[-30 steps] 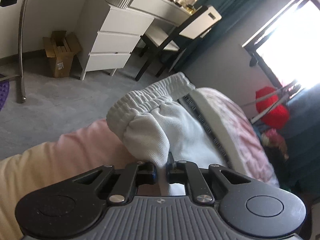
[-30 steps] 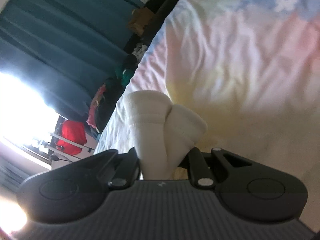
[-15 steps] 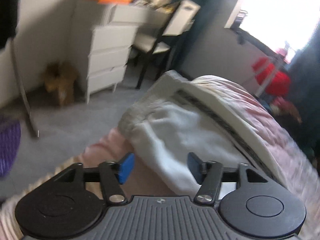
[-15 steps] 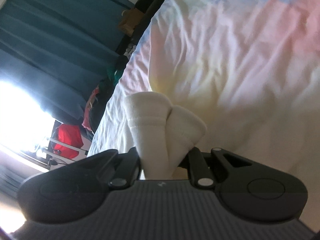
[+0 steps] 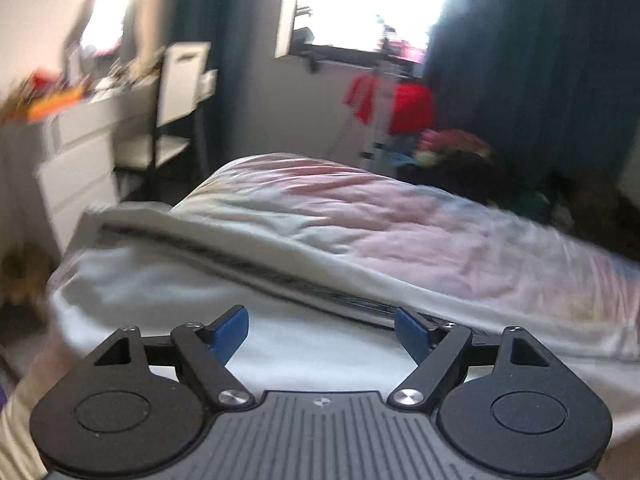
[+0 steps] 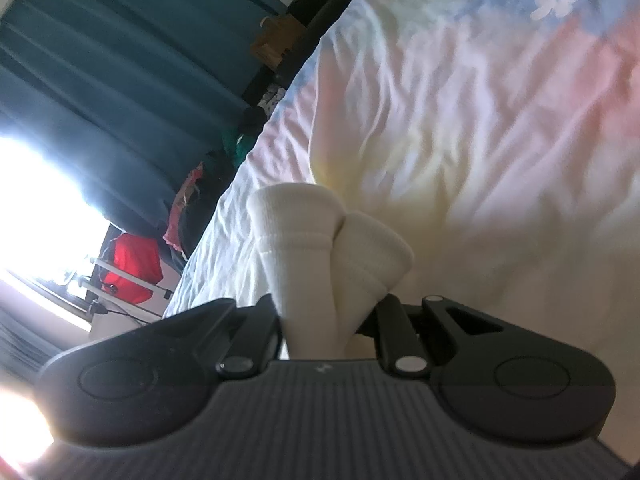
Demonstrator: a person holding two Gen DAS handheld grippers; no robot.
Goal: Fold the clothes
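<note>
On the bed (image 5: pixel 460 232) | white garment (image 5: pixel 168 292) lies flat near its foot edge | left gripper (image 5: pixel 322 330) above garment, jaws wide, holding nothing | right gripper (image 6: pixel 328 316) clamps two ribbed cuffs (image 6: pixel 320 240) over the bed

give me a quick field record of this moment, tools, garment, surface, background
left tool: open, blue pads spread, holding nothing
right tool: shut on two ribbed cuffs of the white sweatpants
white sweatpants: lying flat on the bed in the left view, black side stripe visible
surface: bed with pastel tie-dye duvet
background: white drawer unit, chair, bright window, red garment on a rack, teal curtain
image quality: left view motion-blurred
</note>
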